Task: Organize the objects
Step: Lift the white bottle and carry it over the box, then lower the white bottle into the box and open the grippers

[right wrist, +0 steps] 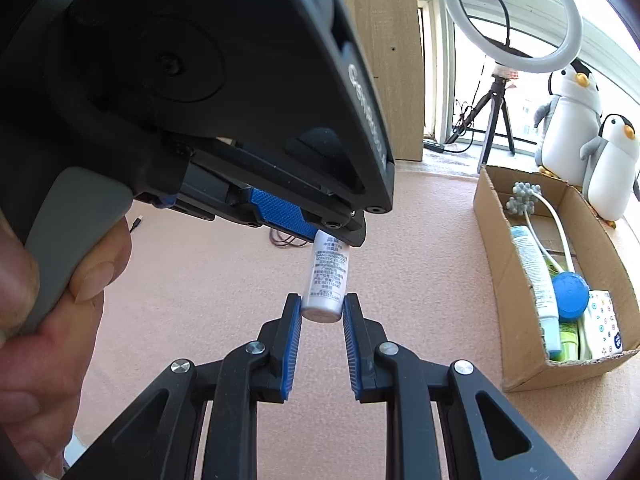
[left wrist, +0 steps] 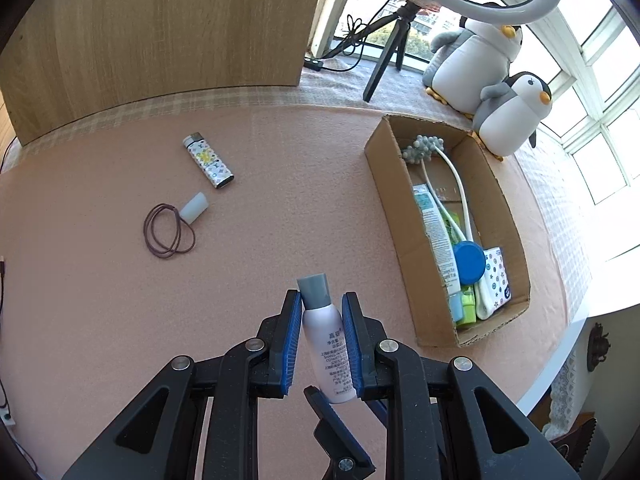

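Note:
My left gripper is shut on a small lilac spray bottle with a grey cap and holds it above the pink table. In the right wrist view the same bottle hangs from the left gripper's blue pads, and my right gripper has its fingertips closed on the bottle's bottom end. A patterned lighter, a white cap and a brown hair tie lie on the table to the left. A cardboard box at the right holds tubes, a blue lid and a tissue pack.
Two plush penguins stand behind the box. A ring light on a tripod stands at the back by the window. A wooden panel rises at the back left. The table's edge runs past the box on the right.

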`<state>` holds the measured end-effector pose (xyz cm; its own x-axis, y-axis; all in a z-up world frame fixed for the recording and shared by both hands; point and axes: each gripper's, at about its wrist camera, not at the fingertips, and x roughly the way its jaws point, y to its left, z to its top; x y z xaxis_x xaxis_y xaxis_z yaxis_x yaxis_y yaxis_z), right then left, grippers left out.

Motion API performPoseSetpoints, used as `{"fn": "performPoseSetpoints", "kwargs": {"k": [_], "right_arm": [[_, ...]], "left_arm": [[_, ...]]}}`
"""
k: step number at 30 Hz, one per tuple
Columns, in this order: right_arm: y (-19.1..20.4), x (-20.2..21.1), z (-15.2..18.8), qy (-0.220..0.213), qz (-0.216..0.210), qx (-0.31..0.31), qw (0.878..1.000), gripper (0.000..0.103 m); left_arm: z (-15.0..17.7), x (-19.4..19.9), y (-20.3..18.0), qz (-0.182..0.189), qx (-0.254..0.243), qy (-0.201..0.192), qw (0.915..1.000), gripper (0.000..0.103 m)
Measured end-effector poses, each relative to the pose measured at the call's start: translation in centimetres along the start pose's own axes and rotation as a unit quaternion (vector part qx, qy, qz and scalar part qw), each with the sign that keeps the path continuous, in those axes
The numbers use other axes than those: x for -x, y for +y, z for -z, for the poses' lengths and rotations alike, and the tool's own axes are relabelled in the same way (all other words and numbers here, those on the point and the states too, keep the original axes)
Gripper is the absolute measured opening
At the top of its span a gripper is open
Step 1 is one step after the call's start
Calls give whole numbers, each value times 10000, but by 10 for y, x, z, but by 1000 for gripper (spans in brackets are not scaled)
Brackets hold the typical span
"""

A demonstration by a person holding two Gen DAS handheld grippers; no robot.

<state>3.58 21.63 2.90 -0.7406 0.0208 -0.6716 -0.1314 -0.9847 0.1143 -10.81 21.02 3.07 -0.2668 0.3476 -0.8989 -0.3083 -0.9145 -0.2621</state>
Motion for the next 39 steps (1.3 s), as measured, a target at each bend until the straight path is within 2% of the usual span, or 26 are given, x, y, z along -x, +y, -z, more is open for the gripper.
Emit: {"fn": "performPoseSetpoints", "kwargs": {"k": [12,20,22,23,24,25,26,28,39], "right_arm": [[-94,23,-10,-150,524,-397,9977,19],[-138,35,-2,-161,876,-641,9940,19],[-144,37,1,-142,978,-678,9928,19],[-146,36,2,-112,1064,-675,9920,19],[-148,35,4,-36,1177,-675,9907,19],[-150,31,6,96,1243,-684,9898,22],[-153,29,9,196,1268,-735,9890,32],[-156,33,14,182,1271,-861,9880,38],[-133,35,8,63,1167,-733,9904,39]], "left_arm": [[-29,-32,-109,281,-694,86,9972,23],[-33,-56,-156,490,-1053,236,9930,23],[-32,-62,-163,442,-1186,265,9916,25],[-32,-66,-165,330,-1271,272,9910,35],[-31,-67,-163,204,-1312,240,9908,59],[-30,-65,-160,100,-1290,149,9915,77],[-29,-60,-154,42,-1253,-4,9921,80],[-28,-52,-143,-66,-1248,-185,9920,80],[-20,-21,-51,-305,-594,-291,9973,81]]}}
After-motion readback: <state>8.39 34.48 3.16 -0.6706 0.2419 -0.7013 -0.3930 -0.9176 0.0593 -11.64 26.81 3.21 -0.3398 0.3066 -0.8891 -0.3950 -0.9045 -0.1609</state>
